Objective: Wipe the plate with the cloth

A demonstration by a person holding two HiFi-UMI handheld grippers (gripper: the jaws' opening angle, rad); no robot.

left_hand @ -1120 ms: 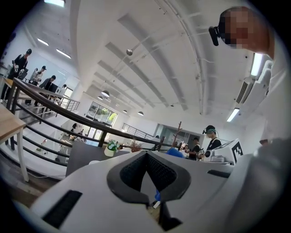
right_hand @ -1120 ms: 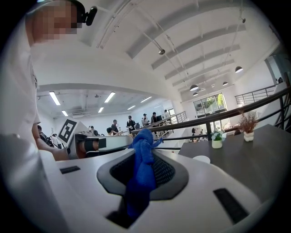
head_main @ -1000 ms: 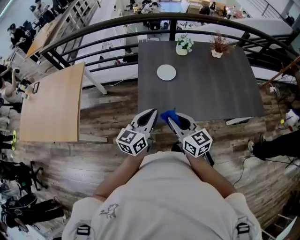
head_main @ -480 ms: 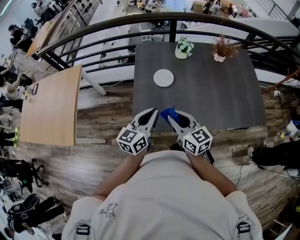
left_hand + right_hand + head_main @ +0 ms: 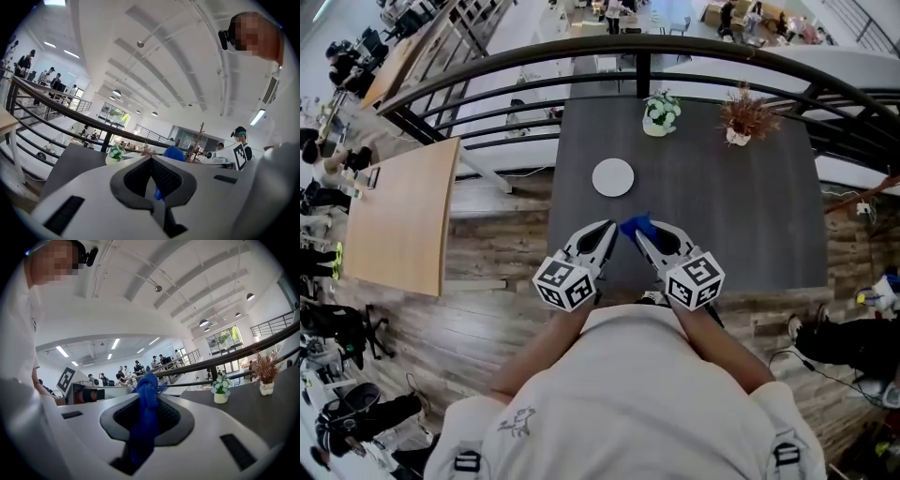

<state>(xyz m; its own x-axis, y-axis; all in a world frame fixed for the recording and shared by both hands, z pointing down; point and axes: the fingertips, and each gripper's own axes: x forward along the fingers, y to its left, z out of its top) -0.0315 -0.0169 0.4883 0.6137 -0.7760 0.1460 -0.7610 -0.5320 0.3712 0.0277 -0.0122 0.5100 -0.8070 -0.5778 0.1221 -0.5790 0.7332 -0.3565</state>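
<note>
Head view, left to right. Light wooden table (image 5: 398, 211) at 9 o'clock. Left gripper (image 5: 609, 226) at 6 o'clock: jaws fully together, nothing between them. Right gripper (image 5: 638, 233) just beside it: jaws clamped on the blue cloth (image 5: 635, 225), which bunches up past the tips. Marker cubes (image 5: 565, 284) carry black-and-white square codes only. White plate (image 5: 613, 177) lies bare on the dark table (image 5: 722, 216), at 12 o'clock from the gripper tips and apart from the cloth. Potted flowers (image 5: 659, 112) at 1 o'clock of the plate, dried plant (image 5: 741, 117) at 2 o'clock.
</note>
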